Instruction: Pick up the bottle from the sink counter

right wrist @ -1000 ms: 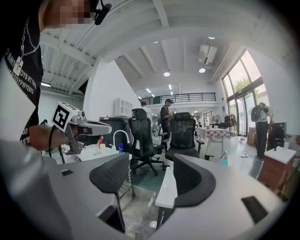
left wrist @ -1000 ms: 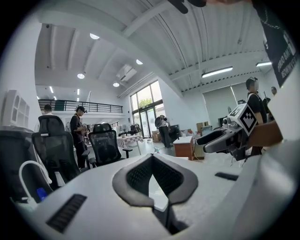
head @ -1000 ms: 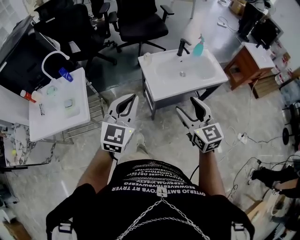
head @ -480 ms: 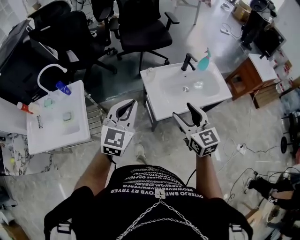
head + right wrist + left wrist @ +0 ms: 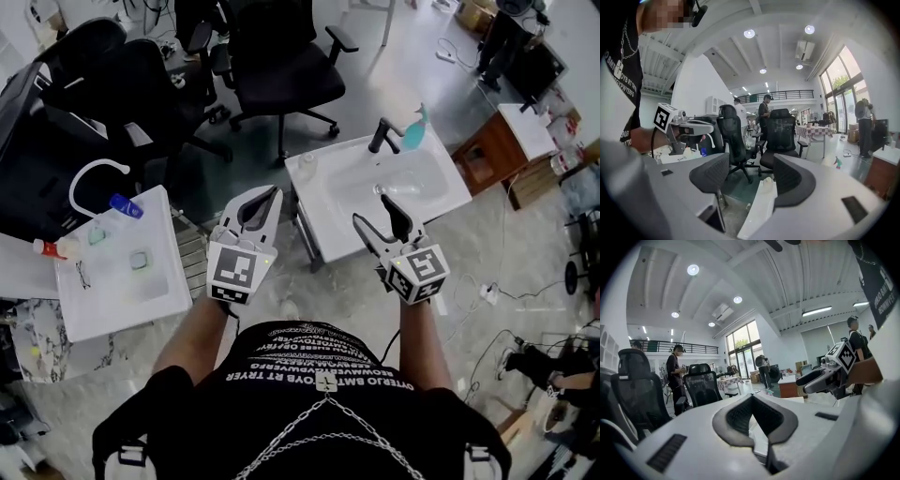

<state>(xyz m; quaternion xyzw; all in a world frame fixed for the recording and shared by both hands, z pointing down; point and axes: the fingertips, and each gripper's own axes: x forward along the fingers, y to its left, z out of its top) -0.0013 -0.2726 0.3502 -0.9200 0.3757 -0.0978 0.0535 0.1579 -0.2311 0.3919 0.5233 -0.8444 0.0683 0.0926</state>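
A teal spray bottle (image 5: 415, 129) stands at the back edge of the white sink counter (image 5: 330, 223), right of the black faucet (image 5: 382, 137). My right gripper (image 5: 372, 210) hovers over the counter's front part, well short of the bottle. Its jaws are open with nothing between them. In the right gripper view the open right gripper (image 5: 750, 176) points along the counter (image 5: 757, 211), and the teal bottle (image 5: 837, 162) shows small beyond the right jaw. My left gripper (image 5: 268, 195) hangs just left of the counter, shut and empty. The left gripper (image 5: 751, 399) has its tips together.
A second white sink counter (image 5: 112, 305) at the left carries a blue bottle (image 5: 124, 204) and a red-capped one (image 5: 47, 248). Black office chairs (image 5: 281, 66) stand behind the sinks. A wooden cabinet (image 5: 489, 155) is at the right, with cables (image 5: 487, 291) on the floor. People stand in the background.
The sink counter has come nearer to both grippers. My right gripper now reaches over its front part. Neither gripper's jaws have changed.
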